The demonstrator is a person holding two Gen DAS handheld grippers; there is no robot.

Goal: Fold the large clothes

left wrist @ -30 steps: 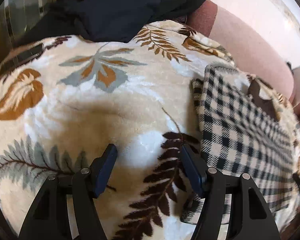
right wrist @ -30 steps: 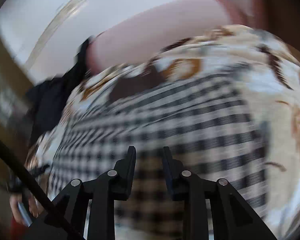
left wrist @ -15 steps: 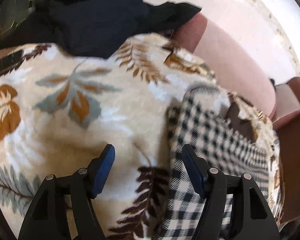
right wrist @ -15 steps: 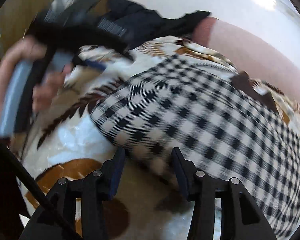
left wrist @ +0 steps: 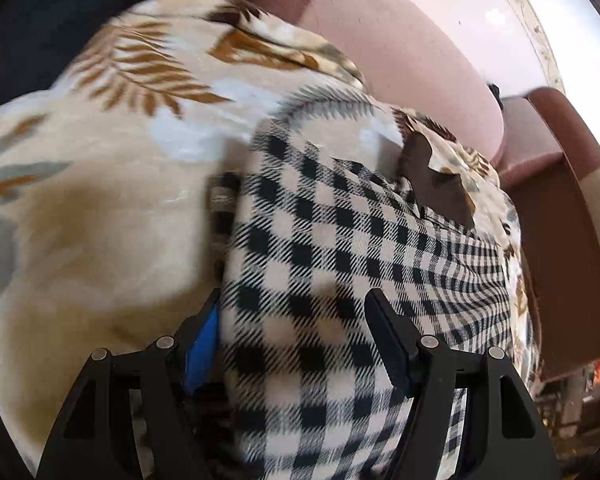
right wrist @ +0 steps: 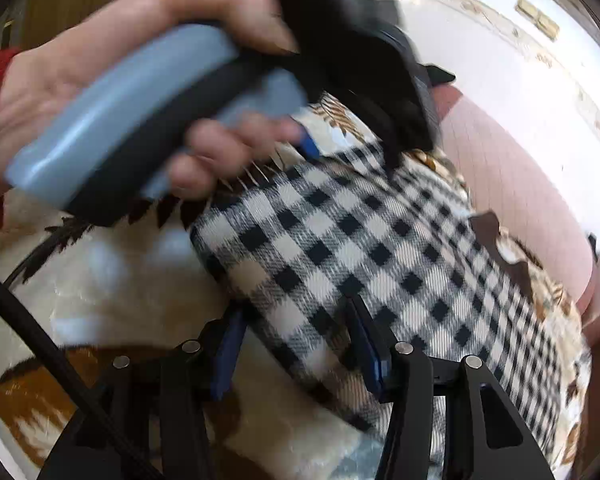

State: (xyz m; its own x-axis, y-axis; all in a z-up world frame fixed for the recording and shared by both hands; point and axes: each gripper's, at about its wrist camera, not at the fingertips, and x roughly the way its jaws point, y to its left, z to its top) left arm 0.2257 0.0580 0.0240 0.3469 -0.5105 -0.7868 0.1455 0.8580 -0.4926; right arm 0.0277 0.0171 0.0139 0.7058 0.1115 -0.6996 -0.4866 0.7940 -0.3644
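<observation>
- Lying across a cream fleece blanket [left wrist: 100, 208] printed with brown and grey leaves is the task's garment, a black-and-white checked cloth [left wrist: 340, 248]; the blanket covers what looks like a sofa or bed with a pink padded backrest [left wrist: 412, 52] behind it.
- The left hand-held gripper [left wrist: 292, 340] hovers low over the near end of the checked cloth, its two fingers spread wide with the fabric showing between them; the blue-padded left finger sits at the cloth's left edge, where it meets the blanket.
- Motion blur makes it hard to say whether the left fingertips touch the fabric.
- In the right wrist view, the right hand-held gripper [right wrist: 296, 348] is also spread apart, straddling the near folded edge of the checked cloth [right wrist: 380, 256], with one finger over the blanket [right wrist: 100, 280] and the other over the cloth.
- The person's left hand [right wrist: 112, 68], in a red sleeve, grips the pale blue handle of the left hand-held gripper [right wrist: 352, 132], whose black body points down at the far corner of the cloth.
- A dark garment [left wrist: 40, 20] is heaped at the far left edge of the blanket.
- A brown patch [left wrist: 432, 188] lies on the cloth's far right side.
</observation>
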